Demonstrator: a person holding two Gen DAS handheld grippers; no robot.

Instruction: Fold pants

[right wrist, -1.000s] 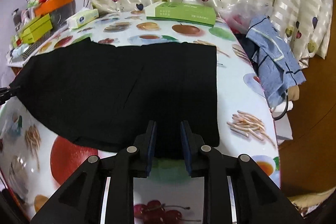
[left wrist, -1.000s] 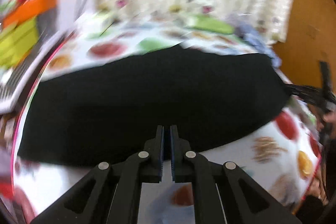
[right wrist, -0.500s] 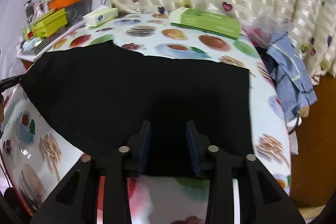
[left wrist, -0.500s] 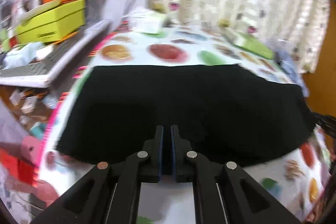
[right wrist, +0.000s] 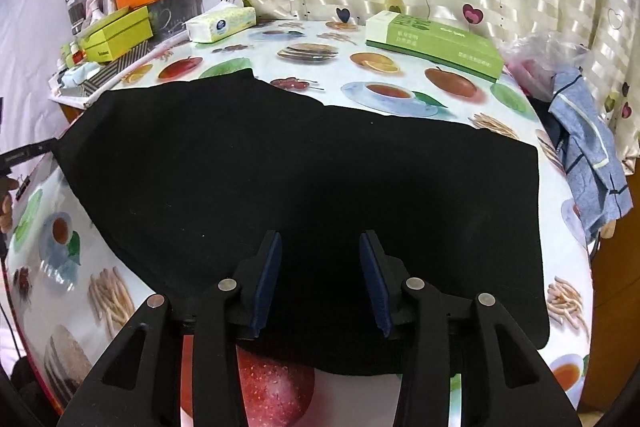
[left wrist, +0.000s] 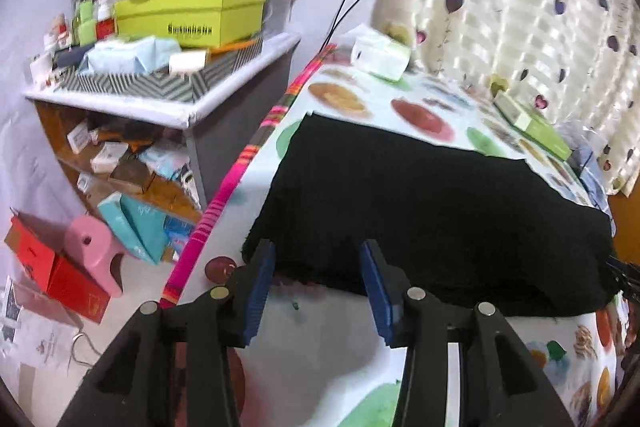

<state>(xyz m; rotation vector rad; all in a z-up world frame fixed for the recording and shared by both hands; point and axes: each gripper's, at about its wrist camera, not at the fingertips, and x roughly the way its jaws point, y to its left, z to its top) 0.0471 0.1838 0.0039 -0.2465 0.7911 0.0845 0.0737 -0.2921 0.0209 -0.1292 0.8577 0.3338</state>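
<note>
Both grippers, left gripper (left wrist: 316, 267) and right gripper (right wrist: 320, 259), are hovering spread before the black pants' (right wrist: 304, 183) near edge, readying to pinch it for folding.

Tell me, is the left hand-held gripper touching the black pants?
Cannot tell. In the left wrist view the open left hand-held gripper frames the near edge of the black pants, but neither contact nor a gap shows plainly.

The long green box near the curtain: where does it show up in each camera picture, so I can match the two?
Left wrist view: the long green box sits far right, beyond the black pants, seen end-on and small.
Right wrist view: the box lies upper right of centre, broadside, before the curtain.
Shared landmark: the white tissue pack on the table's far left part.
</note>
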